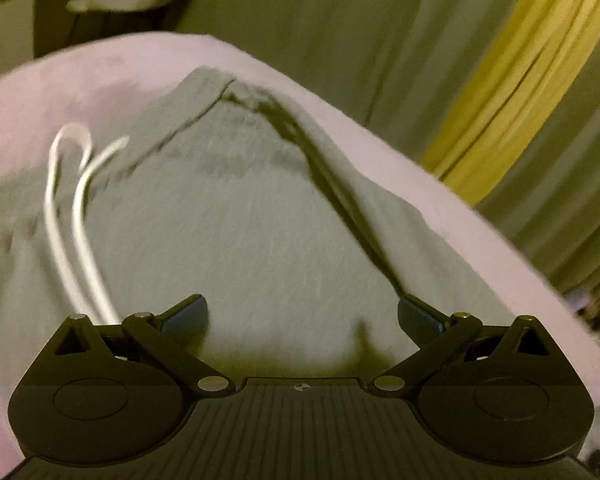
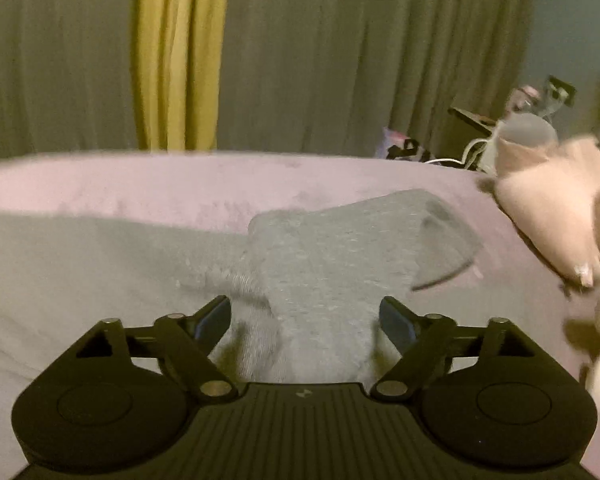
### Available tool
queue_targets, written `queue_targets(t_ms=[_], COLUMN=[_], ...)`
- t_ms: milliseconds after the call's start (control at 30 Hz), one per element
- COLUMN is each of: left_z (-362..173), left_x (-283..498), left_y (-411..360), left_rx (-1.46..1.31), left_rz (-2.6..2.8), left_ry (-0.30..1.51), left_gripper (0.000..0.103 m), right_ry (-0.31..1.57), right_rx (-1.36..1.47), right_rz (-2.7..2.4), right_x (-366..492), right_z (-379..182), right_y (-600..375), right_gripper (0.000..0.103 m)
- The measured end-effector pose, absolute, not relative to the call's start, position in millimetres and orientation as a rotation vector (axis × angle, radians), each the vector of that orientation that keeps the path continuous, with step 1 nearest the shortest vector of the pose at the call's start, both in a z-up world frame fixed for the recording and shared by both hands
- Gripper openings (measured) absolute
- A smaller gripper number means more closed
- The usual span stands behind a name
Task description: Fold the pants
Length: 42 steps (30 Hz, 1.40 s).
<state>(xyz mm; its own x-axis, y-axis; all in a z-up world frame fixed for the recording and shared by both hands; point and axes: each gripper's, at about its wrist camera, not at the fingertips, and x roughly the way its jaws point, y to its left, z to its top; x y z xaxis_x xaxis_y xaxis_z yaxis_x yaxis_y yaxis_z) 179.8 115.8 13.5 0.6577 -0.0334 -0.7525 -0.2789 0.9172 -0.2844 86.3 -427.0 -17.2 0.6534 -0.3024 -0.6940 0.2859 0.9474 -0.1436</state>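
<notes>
Over grey pants (image 1: pixel 260 220), both tongs (image 1: pixel 302 316) (image 2: pixel 304 320) level, fingers spread.

The room was dim, with a yellow-green cast. Both views were grainy and smeared by motion blur, straight lines bowed at the edges, and dark shadow pooled under each claw's body.

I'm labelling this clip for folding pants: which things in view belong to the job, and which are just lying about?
Job:
pants
drawstring
left gripper, open
right gripper, open
pink bed cover

Lying about:
plush toy
curtains
clutter behind the bed
</notes>
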Motion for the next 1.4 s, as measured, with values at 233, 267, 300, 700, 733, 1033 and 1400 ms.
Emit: queue_targets(t_ms=[233,267,300,700,733,1033,1400], left_z=[-5.8,-10.4,-14.0,-12.4,-5.4,70.0,29.2], left_x=[282.6,292.4,301.2,322.5,316.0,213.4,248.8], left_y=[119.4,122.4,125.0,153.2,154.4,187.2,181.0], left_rx=[-0.363,-0.376,-0.393,-0.548,-0.545,-0.625,-0.711], left_rz=[0.106,0.102,0.115,0.097,0.095,-0.079,-0.078], left_ry=[0.945,0.951,0.949,0.895,0.872,0.595,0.749], left_gripper=[0.103,0.103,0.103,0.017,0.014,0.005,0.090], right_ry=[0.854,0.851,0.853,0.814,0.789,0.566,0.721], right_rx=[0.012,0.042,0.070,0.288,0.317,0.555,0.653], right_rz=[-0.415,-0.416,-0.423,-0.445,-0.462,-0.502,-0.542], right_x=[98.0,97.0,98.6,92.9,87.1,-12.5,-47.9], right_z=[-49.6,-51.9,-53.6,-37.0,-30.2,41.3,-36.1], right_y=[-436.1,-440.2,-445.5,-488.4,-492.6,-537.0,-540.8], right_gripper=[0.080,0.071,0.056,0.009,0.009,0.006,0.007])
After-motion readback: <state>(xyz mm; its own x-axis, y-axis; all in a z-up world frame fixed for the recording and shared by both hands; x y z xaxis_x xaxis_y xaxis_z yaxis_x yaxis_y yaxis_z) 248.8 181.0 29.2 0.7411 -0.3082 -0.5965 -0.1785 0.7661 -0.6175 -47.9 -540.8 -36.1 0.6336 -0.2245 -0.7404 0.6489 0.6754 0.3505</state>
